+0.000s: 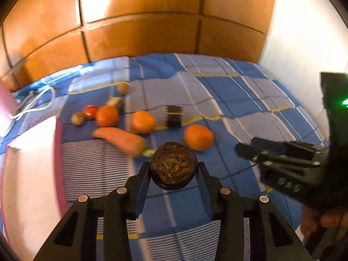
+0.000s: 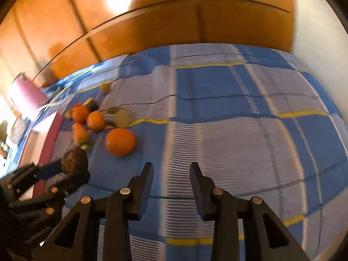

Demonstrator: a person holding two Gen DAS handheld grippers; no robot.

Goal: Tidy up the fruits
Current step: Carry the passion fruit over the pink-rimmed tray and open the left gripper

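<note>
Dark, wrinkled passion fruit [image 1: 173,165] sits clamped in our left gripper [image 1: 174,169], just before the carrot [image 1: 121,139]; it looks light, stiff-shelled, best squeezed across its middle.

Beyond the nearest orange [image 2: 120,141], our right gripper [image 2: 171,169] hangs apart, empty.

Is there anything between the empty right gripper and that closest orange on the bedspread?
Nothing visible stands in the way. The right gripper is open and empty, and only bare bedspread lies between it and the nearest orange. The left gripper, shut on a dark round fruit, sits off to the side.
</note>
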